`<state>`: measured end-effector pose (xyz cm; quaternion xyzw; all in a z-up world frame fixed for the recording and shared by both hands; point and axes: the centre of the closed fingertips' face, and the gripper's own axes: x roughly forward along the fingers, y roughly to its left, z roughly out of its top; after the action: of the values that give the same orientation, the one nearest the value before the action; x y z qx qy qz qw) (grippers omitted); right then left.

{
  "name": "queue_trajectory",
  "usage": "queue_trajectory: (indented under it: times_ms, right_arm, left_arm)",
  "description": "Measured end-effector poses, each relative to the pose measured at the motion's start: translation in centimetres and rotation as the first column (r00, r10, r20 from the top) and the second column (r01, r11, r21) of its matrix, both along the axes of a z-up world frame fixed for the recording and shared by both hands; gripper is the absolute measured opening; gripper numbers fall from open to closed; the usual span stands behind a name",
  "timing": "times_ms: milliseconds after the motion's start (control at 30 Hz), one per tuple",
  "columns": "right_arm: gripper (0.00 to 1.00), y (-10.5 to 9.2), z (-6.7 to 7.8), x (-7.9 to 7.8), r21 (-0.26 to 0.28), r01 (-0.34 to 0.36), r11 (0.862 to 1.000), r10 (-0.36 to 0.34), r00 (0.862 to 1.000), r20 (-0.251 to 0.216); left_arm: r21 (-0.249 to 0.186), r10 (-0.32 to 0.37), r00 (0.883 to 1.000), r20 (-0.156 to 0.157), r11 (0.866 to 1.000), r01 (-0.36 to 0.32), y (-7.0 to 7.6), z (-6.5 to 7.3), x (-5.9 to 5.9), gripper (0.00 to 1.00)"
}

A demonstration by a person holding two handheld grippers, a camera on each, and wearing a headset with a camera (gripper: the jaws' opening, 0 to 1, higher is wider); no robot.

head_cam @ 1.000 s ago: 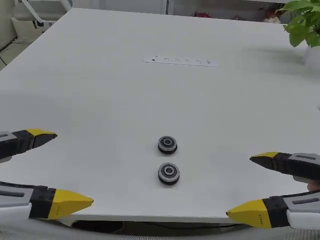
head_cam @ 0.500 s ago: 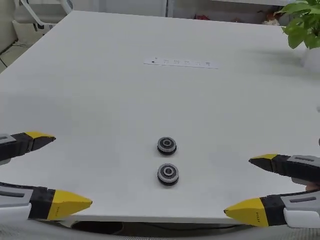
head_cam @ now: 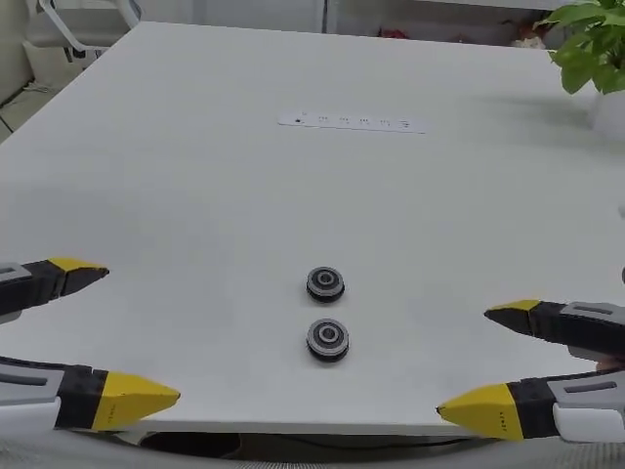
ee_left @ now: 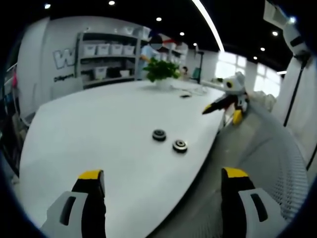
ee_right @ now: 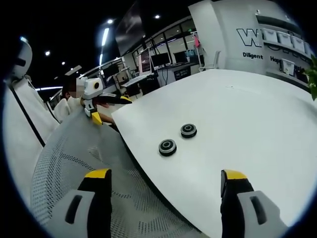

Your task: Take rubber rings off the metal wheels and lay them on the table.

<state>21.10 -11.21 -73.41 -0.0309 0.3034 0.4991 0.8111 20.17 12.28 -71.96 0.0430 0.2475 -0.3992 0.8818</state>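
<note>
White table (head_cam: 195, 176) stretches away from me toward a power strip (head_cam: 352, 122), with a plant (head_cam: 591, 49) at the far right corner. Close to the near edge lie the far wheel (head_cam: 325, 284) and the near wheel (head_cam: 328, 339), flat, one just behind the other and not touching, each with a dark ring (head_cam: 312, 342) around it. I hold my left gripper (head_cam: 143, 333) and right gripper (head_cam: 463, 362) wide open and empty, low on either side of the wheels and well apart from them, yellow tips pointing inward.
</note>
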Motion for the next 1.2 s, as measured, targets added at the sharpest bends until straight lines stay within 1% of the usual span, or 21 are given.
queue_trajectory:
  times_ms: [167, 267, 333, 400, 500, 600, 700, 833, 933, 1000, 1100, 1133, 1200]
  right_arm:
    - [0.87, 0.0, 0.1, 0.1, 0.006, 0.006, 1.000, -0.006, 1.000, -0.002]
    - [0.86, -0.1, -0.2, 0.2, -0.001, 0.007, 1.000, -0.007, 1.000, -0.007]
    - [0.86, -0.1, -0.2, 0.2, 0.006, 0.007, 1.000, -0.007, 1.000, -0.008]
    - [0.86, 0.0, -0.1, 0.2, 0.011, 0.005, 1.000, -0.005, 1.000, -0.004]
    - [0.85, 0.0, -0.4, 0.2, 0.007, -0.001, 1.000, 0.001, 1.000, -0.012]
    - [0.84, 0.0, -0.5, 0.3, 0.012, -0.005, 1.000, 0.005, 1.000, -0.012]
    - [0.83, 0.1, -0.6, 0.5, 0.026, -0.008, 1.000, 0.008, 1.000, -0.018]
    - [0.83, 0.4, -0.7, 0.6, 0.032, -0.021, 0.999, 0.022, 0.999, -0.023]
    - [0.83, 0.6, -0.9, 0.7, 0.028, -0.040, 0.999, 0.040, 0.999, -0.022]
    - [0.84, 0.7, -1.0, 0.8, 0.027, -0.045, 0.999, 0.046, 0.999, -0.025]
    - [0.84, 0.8, -1.2, 0.9, 0.032, -0.054, 0.998, 0.055, 0.998, -0.028]
    - [0.83, 0.8, -1.4, 1.0, 0.030, -0.056, 0.998, 0.057, 0.998, -0.031]
    - [0.83, 0.7, -1.5, 1.2, 0.024, -0.060, 0.998, 0.060, 0.998, -0.029]
  left_arm:
    - [0.005, -0.009, 1.000, -0.005, 1.000, 0.009, -0.1, -0.1, 0.0, 1.00]
    - [0.014, -0.024, 1.000, -0.019, 1.000, 0.024, -0.2, -0.5, -0.1, 1.00]
    - [0.016, -0.031, 0.999, -0.017, 0.999, 0.031, -0.3, -0.4, -0.2, 0.99]
    - [0.011, -0.034, 0.999, -0.006, 0.999, 0.034, -0.3, -0.2, -0.1, 0.99]
    - [0.014, -0.033, 0.999, -0.013, 0.999, 0.033, -0.3, -0.3, 0.0, 0.99]
    - [0.024, -0.040, 0.999, -0.008, 0.999, 0.040, -0.3, -0.2, 0.1, 0.99]
    - [0.036, -0.046, 0.999, -0.016, 0.998, 0.046, -0.3, -0.2, 0.2, 0.97]
    - [0.055, -0.044, 0.999, 0.001, 0.998, 0.043, -0.1, 0.1, 0.8, 0.96]
    - [0.050, -0.046, 0.999, 0.019, 0.998, 0.045, -0.2, 0.8, 1.2, 0.96]
    - [0.045, -0.056, 0.998, 0.027, 0.997, 0.055, -0.3, 1.2, 1.3, 0.95]
    - [0.054, -0.079, 0.996, 0.037, 0.996, 0.077, -0.7, 1.7, 1.6, 0.94]
    - [0.058, -0.090, 0.995, 0.033, 0.994, 0.088, -0.8, 1.7, 1.5, 0.94]
    - [0.066, -0.108, 0.994, 0.035, 0.992, 0.105, -1.0, 1.9, 1.4, 0.94]
